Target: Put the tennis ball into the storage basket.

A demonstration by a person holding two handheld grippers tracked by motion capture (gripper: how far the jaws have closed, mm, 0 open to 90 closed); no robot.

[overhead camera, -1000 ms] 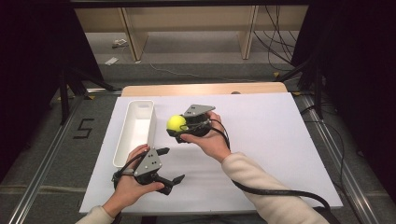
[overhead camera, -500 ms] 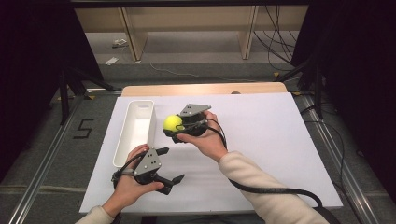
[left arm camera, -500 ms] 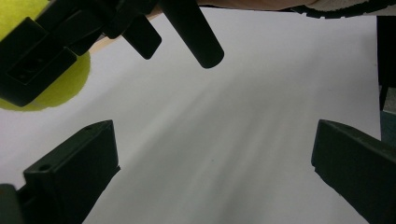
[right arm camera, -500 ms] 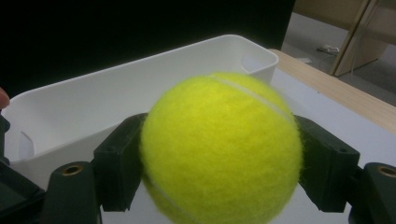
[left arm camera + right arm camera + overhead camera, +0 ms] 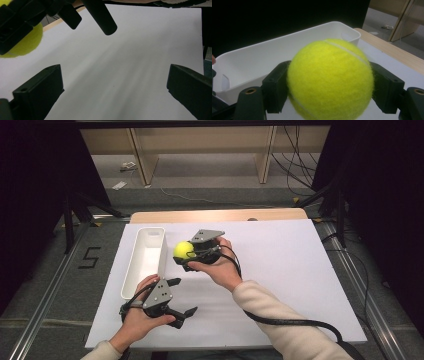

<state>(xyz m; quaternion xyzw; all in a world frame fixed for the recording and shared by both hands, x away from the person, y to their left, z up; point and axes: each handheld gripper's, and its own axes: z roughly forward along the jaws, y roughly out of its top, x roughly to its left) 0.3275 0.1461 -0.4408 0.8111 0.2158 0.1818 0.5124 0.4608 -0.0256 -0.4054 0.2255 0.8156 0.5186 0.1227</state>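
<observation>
**Tennis ball carried toward the tray**

Since a second ago my right gripper [image 5: 186, 256] has slid the fuzzy yellow tennis ball [image 5: 183, 250] a little closer to the long white plastic tray [image 5: 145, 236], while my left gripper [image 5: 181, 296] has kept its place.

Nearest to me, that left gripper hovers over the white paper-covered table [image 5: 300, 270], just off the tray's near end. Its jaws stand wide apart with nothing between them; in the left gripper view I see bare white sheet between the two black pads [image 5: 40, 95].

Farther out, my right gripper has its jaws clamped on the ball, one pad on each side at about its widest girth. The ball hangs just beside the tray's long right wall, above the table and not yet over the opening. In the right gripper view the tray [image 5: 262, 60] lies directly behind the ball [image 5: 330, 80], empty as far as I can see.

I judge the ball light and springy, with a felt nap that gives the pads good friction, so slipping is unlikely. It is round, though, so a grip off the middle would squirt it out. The place to hold is across the equator, as now, with moderate squeeze. It is not fragile, but it will bounce, so I would let go low inside the tray.
</observation>
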